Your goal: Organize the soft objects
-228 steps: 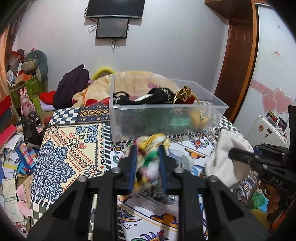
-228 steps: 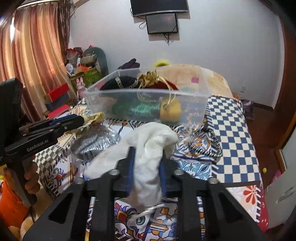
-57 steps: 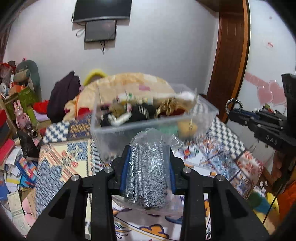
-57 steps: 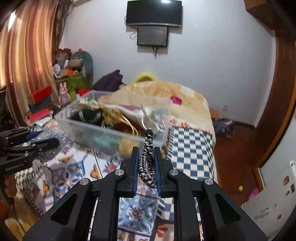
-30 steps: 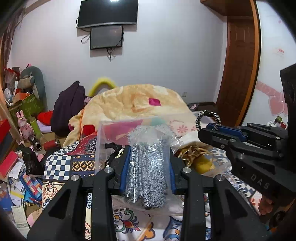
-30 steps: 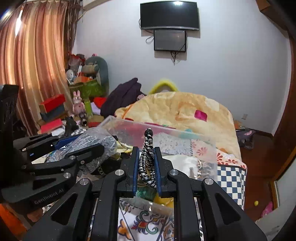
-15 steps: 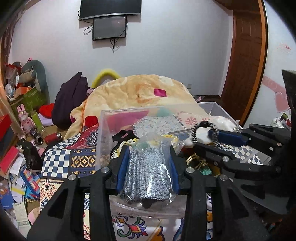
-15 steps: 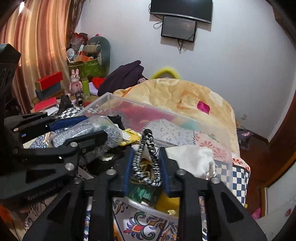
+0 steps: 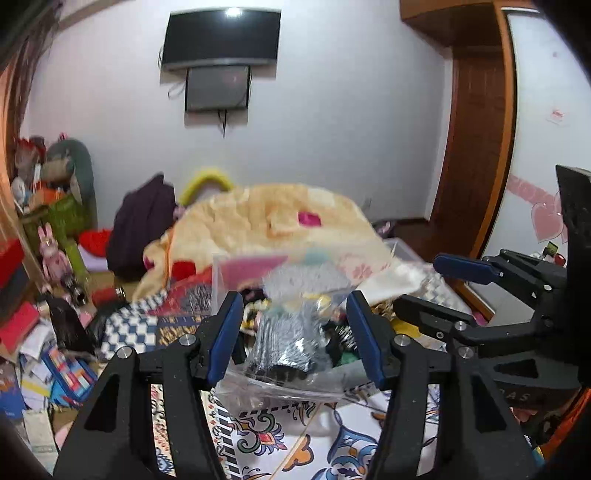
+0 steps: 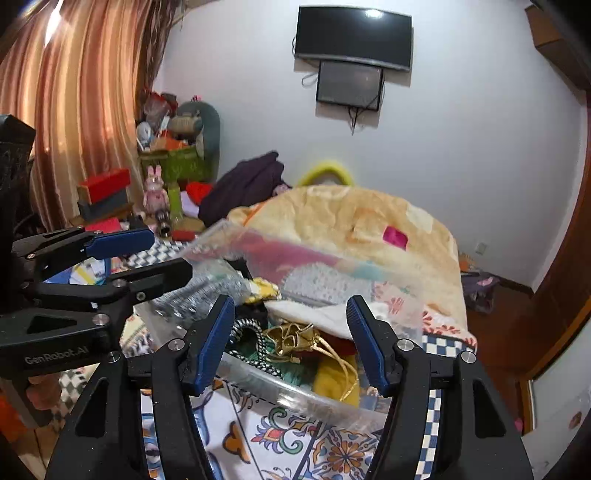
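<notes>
A clear plastic bin [image 9: 221, 280] stands on the patterned bed cover, filled with soft items. My left gripper [image 9: 294, 334] hovers over the bin's near edge, its jaws opening. The clear bag of silver-grey fabric [image 9: 286, 341] lies in the bin between the blue pads [image 9: 225, 332], untouched by them. My right gripper [image 10: 290, 343] is over the bin [image 10: 295, 400] too, jaws opening and nothing held. The black-and-white braided cord [image 10: 246, 332] rests in the bin by its left pad, next to a gold pouch [image 10: 291, 339] and a white cloth [image 10: 314, 314]. The bag [image 10: 207, 291] lies below the left gripper [image 10: 147, 254].
A peach blanket [image 10: 351, 218] is heaped behind the bin. A dark garment [image 10: 247, 184], boxes and toys [image 10: 155, 195] crowd the far left by the curtain. A screen [image 10: 352, 35] hangs on the wall. A wooden door frame [image 9: 476, 155] stands at right. Papers litter the floor [image 9: 33, 354].
Both grippers spread their jaws and drew up a little. The bag left the left pads and the braided cord left the right pads; both now lie in the bin.
</notes>
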The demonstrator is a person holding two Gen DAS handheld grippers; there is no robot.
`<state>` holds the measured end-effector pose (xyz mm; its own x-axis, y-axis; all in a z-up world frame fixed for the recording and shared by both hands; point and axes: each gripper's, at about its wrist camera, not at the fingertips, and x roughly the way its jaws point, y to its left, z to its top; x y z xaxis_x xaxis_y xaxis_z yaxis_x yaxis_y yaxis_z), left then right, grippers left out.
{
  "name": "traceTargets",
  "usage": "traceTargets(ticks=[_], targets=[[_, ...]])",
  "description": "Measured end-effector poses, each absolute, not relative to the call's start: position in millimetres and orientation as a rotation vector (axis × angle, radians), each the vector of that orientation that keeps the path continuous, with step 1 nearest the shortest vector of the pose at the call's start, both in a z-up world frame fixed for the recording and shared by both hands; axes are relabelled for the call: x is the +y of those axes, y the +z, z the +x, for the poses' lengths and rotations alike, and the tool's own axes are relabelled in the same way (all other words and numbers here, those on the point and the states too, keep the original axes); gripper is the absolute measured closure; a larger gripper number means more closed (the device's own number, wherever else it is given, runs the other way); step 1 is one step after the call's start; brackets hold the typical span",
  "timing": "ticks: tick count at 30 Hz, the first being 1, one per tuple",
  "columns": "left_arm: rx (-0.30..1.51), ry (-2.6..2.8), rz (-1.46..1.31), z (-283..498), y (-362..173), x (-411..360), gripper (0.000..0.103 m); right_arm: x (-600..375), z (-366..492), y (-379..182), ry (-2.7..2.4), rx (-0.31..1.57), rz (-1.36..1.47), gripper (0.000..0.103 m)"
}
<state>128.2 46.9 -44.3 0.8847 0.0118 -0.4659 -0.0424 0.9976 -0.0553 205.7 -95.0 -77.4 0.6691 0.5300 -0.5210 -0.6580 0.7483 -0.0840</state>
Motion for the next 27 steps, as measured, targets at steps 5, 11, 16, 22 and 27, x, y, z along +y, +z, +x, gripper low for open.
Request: traceTargets(ticks=[5, 11, 16, 22, 27], targets=[[0.365, 0.046, -0.041, 99, -12, 39, 0.04, -112, 187, -49, 0.683, 0.404, -0.217, 0.043], [0.267, 0.049, -0.033, 73, 19, 32, 0.036, -132, 166, -21, 0.672, 0.309, -0.149, 0.043], [0.218, 0.037, -0.04, 57, 38, 30, 0.035, -146, 148, -1, 0.674, 0.246, -0.095, 0.043], [0.171, 0.04, -0.021, 40, 48, 25, 0.02, -155, 125, 12, 0.662, 0.164, -0.067, 0.027], [0.142, 0.05, -0.003, 29, 50, 19, 0.005, -156, 122, 12, 0.656, 0.149, -0.051, 0.019]])
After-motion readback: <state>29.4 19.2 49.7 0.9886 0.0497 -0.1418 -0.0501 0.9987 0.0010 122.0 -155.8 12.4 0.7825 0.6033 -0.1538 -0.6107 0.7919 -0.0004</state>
